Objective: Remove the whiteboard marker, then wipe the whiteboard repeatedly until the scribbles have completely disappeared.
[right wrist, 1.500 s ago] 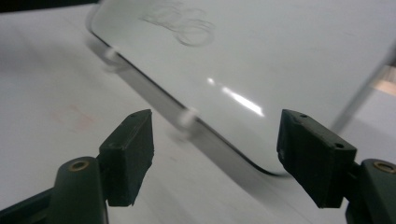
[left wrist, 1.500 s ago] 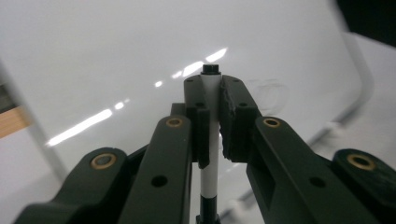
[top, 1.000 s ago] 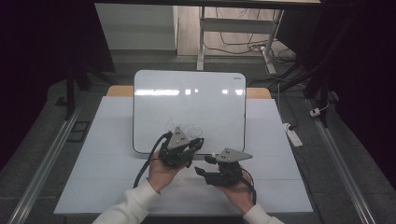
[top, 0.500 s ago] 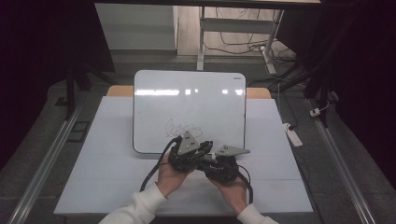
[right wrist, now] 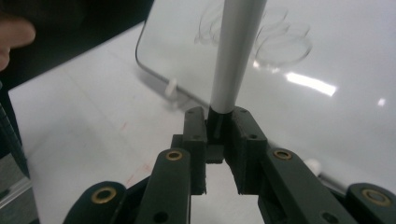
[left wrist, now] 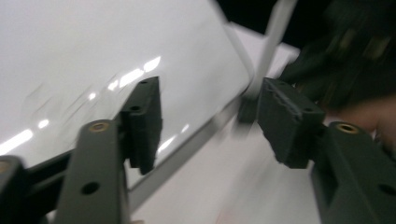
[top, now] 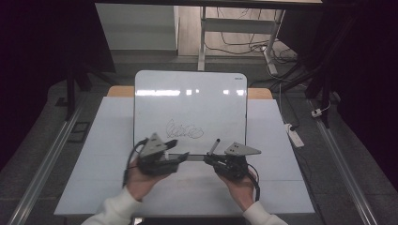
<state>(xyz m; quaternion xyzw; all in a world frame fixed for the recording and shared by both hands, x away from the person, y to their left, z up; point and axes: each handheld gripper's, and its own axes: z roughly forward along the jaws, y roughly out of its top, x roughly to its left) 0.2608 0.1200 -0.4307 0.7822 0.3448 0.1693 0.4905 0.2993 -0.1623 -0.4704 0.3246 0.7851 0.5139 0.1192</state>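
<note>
A white whiteboard lies flat on the table, with a dark scribble in its near half. My right gripper is shut on a slim grey marker, which sticks up and forward over the board's near edge. In the right gripper view the marker rises from between the closed jaws of that gripper, over the scribble. My left gripper is open and holds nothing, just left of the marker. In the left gripper view the jaws of the left gripper stand wide apart, with the blurred marker beyond them.
The board rests on a white table top whose near edge is by the person's sleeves. A white power strip lies past the table's right edge. Metal rails run along both sides. Cables trail on the floor behind.
Half a second ago the two grippers were pressed together at the board's near edge. They have now drawn apart, left going left and right going right with the marker.
</note>
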